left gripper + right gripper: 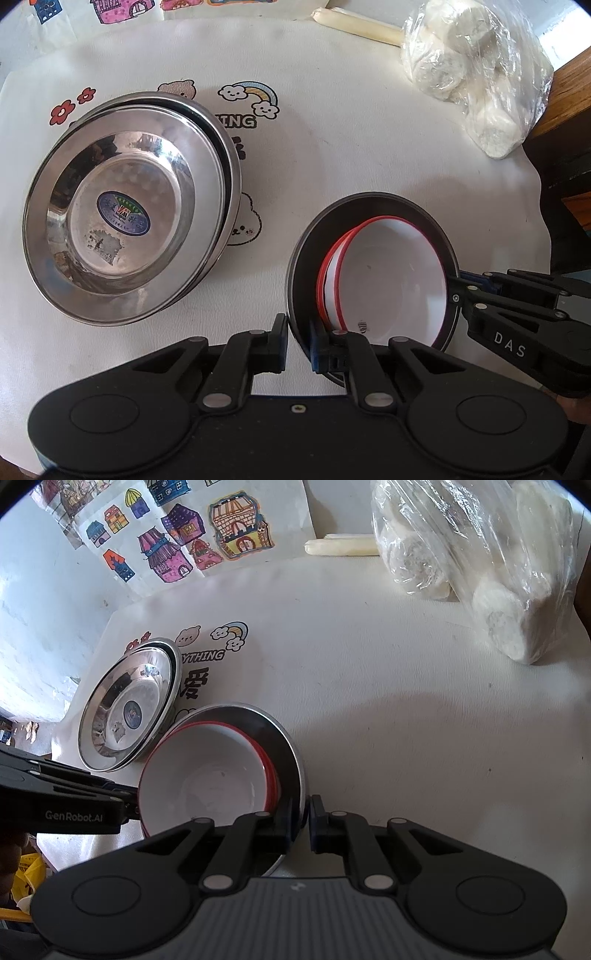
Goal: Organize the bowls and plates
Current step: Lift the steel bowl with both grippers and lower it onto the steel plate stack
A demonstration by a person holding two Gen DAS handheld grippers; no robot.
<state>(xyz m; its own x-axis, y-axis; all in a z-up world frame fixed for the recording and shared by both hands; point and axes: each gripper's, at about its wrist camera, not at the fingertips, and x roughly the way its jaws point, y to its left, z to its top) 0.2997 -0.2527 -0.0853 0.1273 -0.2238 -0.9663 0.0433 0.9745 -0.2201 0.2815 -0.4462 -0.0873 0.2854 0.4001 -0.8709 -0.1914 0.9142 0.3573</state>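
Observation:
A steel plate holds stacked white bowls with red rims. My left gripper is shut on the plate's near rim. My right gripper is shut on its opposite rim. In the right wrist view, the right gripper clamps the plate, the bowls sit inside, and the left gripper holds the plate's far rim. Stacked steel plates lie to the left on the white mat, also in the right wrist view.
A clear plastic bag of white buns lies at the back right, also in the right wrist view. A pale stick lies behind it. The mat has cartoon prints. A wooden edge borders the right.

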